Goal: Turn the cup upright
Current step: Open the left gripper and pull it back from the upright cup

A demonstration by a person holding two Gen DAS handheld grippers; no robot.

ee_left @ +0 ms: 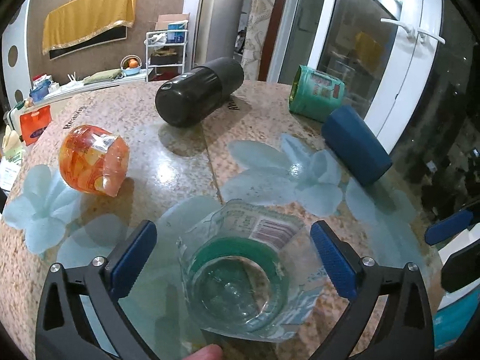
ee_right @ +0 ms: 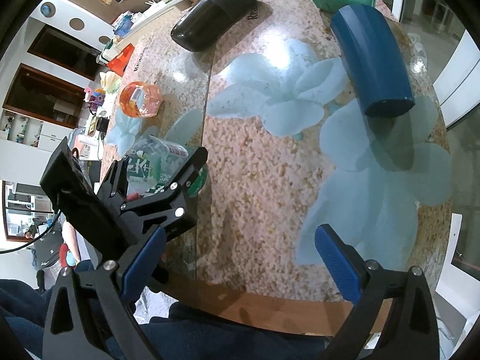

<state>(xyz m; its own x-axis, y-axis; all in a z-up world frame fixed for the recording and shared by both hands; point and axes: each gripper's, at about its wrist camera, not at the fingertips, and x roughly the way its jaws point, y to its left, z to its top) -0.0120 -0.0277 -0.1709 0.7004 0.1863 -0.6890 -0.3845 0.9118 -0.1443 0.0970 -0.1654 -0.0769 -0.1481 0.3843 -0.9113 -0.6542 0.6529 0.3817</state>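
Note:
A clear plastic cup with a green band and a barcode label stands mouth-down on the glass table, its base facing my camera. My left gripper is open, one blue pad on each side of the cup with a gap to each. In the right wrist view the same cup sits between the left gripper's fingers. My right gripper is open and empty above the table's near edge.
A dark blue cup lies on its side at the right, a black cup at the back, an orange cup at the left, a green cup at the far right. The round table ends near my right gripper.

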